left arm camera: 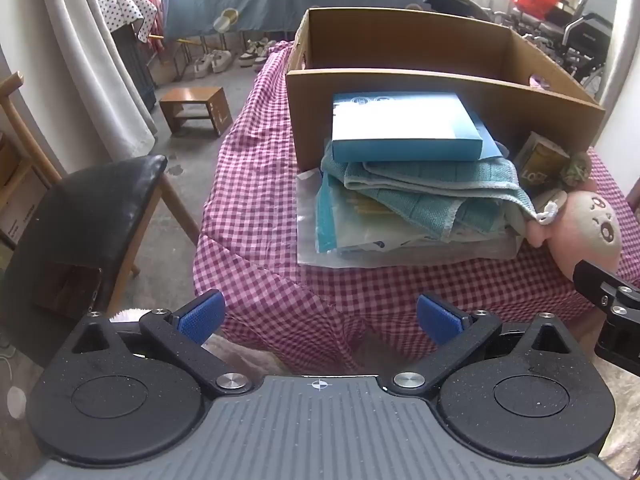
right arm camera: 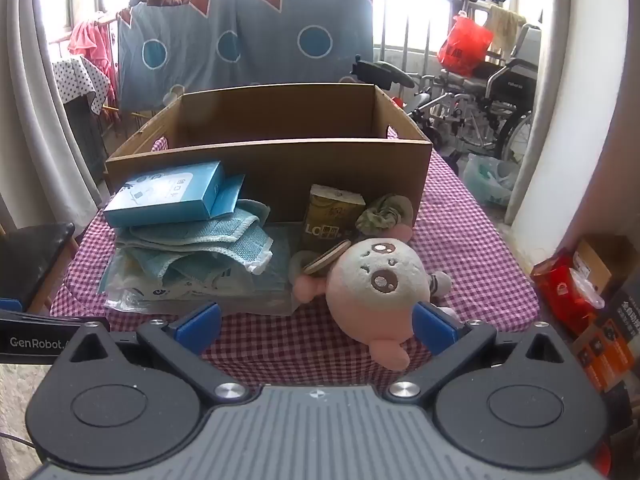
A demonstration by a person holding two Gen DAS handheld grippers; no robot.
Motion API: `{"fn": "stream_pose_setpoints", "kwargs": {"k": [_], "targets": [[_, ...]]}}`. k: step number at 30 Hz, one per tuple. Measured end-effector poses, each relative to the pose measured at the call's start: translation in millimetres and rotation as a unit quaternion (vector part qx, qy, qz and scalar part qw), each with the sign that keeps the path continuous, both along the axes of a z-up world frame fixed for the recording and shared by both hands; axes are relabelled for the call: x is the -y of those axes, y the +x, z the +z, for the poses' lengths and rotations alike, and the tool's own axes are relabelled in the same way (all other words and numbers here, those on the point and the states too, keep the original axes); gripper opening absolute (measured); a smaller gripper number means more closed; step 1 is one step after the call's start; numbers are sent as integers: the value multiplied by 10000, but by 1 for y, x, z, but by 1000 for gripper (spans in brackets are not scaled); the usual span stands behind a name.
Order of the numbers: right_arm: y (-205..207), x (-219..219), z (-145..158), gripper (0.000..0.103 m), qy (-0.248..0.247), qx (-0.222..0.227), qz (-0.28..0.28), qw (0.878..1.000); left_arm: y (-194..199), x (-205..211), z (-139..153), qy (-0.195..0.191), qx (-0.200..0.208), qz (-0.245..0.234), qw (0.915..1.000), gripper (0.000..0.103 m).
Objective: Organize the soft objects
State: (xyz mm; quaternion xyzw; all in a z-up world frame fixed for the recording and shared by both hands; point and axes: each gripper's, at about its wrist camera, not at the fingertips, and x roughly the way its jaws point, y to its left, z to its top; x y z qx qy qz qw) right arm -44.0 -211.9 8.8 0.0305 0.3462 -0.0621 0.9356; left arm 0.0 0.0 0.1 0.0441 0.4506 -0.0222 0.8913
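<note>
A pink plush toy (right arm camera: 372,280) lies on the checked tablecloth (right arm camera: 460,240) in front of a cardboard box (right arm camera: 280,168); it also shows in the left wrist view (left arm camera: 588,232). Folded teal towels (right arm camera: 200,244) lie to its left on plastic packets, with a blue box (right arm camera: 168,196) on top. In the left wrist view the towels (left arm camera: 432,192) sit under the blue box (left arm camera: 404,128). A green scrunchie (right arm camera: 384,210) lies by a yellow carton (right arm camera: 328,220). My right gripper (right arm camera: 318,326) is open, just short of the plush. My left gripper (left arm camera: 320,318) is open and empty, off the table's near edge.
The cardboard box (left arm camera: 440,68) stands open at the back of the table. A black chair (left arm camera: 88,216) and a small wooden stool (left arm camera: 196,108) stand to the left. A wheelchair (right arm camera: 488,108) and stacked packages (right arm camera: 592,300) are on the right.
</note>
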Motion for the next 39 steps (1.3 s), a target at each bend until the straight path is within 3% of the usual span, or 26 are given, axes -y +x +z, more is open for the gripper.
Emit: {"fn": "stream_pose_setpoints", "kwargs": {"k": [1,39], "targets": [[-1,0,0,103,71,182,0,9998,0,0,0,-6,4,3,10000,103],[1,-1,4,103,-71,178,33,9998,-1,3,-2,18,-20,-26,10000,103]]}}
